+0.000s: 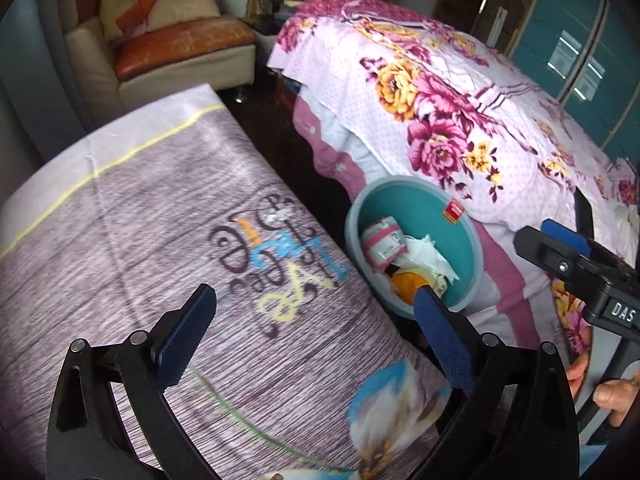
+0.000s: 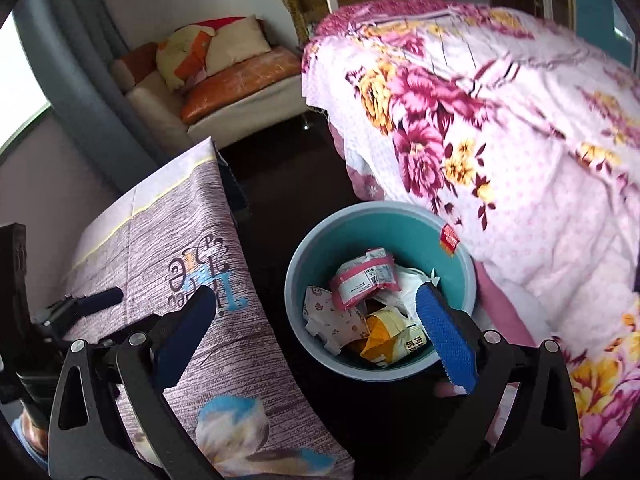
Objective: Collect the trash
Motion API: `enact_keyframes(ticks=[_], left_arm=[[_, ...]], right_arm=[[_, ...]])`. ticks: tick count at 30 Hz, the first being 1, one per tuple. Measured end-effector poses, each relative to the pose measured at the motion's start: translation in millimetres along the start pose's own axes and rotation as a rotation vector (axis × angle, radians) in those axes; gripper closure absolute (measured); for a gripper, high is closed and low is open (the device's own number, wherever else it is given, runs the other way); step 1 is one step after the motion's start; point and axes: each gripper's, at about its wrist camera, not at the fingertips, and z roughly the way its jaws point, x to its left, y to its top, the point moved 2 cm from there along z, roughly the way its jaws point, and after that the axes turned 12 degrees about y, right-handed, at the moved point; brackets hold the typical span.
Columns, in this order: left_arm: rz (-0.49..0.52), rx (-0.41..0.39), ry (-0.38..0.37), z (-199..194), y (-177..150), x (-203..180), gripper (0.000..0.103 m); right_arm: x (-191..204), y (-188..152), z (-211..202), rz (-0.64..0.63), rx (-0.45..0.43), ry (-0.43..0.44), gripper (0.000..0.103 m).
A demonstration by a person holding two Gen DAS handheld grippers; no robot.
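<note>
A grey bin (image 2: 304,256) with a teal inside stands on the dark floor between a covered table and a bed; it also shows in the left wrist view (image 1: 472,232). In it lie a pink-and-white packet (image 2: 362,278), a patterned wrapper (image 2: 334,316), a yellow packet (image 2: 390,330) and white crumpled paper (image 1: 434,258). My right gripper (image 2: 316,332) is open and empty, above the bin's near rim. My left gripper (image 1: 316,334) is open and empty over the table's cloth, left of the bin. The right gripper also shows in the left wrist view (image 1: 560,248).
The table wears a purple-grey printed cloth (image 1: 160,220). A bed with a pink floral quilt (image 2: 520,140) fills the right. A cream and orange sofa (image 2: 240,92) with cushions stands at the back. Teal cabinet doors (image 1: 576,56) are at the far right.
</note>
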Motion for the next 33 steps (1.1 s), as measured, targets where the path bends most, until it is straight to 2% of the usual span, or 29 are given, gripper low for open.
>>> enact_keyframes(ticks=[8,17,22,33], left_arm=[[-0.019,-0.018,0.063,-25,-17,22,0.004],[-0.061,-0.019,0.089,-39,-42,41,0.004],[-0.07,-0.021,0.103,-42,-51,47,0.004],[-0.084,-0.042,0.077,-44,-57,53,0.004]], right_arm=[[31,-7,-21,-0.072,0.011,-0.038,0.007],[54,-24,-26,-0.142,0.031,-0.072,0.007],[58,-28,-29,-0.147,0.04,-0.061,0.007],[63,-32,-20,-0.163,0.054,-0.034,0.007]])
